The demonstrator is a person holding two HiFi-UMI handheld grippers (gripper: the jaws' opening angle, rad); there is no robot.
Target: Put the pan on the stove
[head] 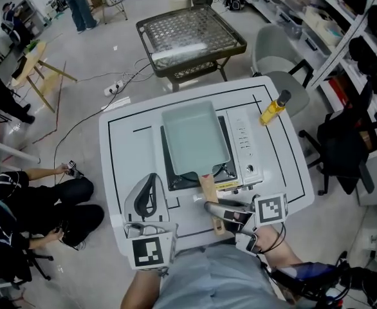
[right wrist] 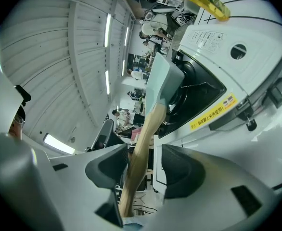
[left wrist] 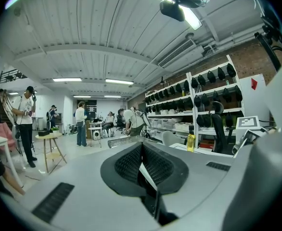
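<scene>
1. A grey shirt (head: 208, 279) fills the bottom of the head view, with both grippers held just in front of it over the near edge of a white table (head: 124, 147).
2. The right gripper (head: 215, 216) has its jaws spread. The pan's wooden handle (right wrist: 143, 143) runs between them, close against one pad and with a clear gap to the other, so nothing is pinched.
3. The pan (head: 195, 137), pale blue-green and rectangular, sits on the stove (head: 243, 143) straight ahead of the right gripper, its handle pointing back into those jaws.
4. The left gripper (head: 151, 177) is just to the left of the handle, apart from it. Its fingertips (left wrist: 141, 146) are pressed together and hold nothing. The pan lies ahead of it and to its right.
5. A yellow bottle (head: 275, 108) stands on the table beyond the right gripper, just past the stove's far right corner.
</scene>
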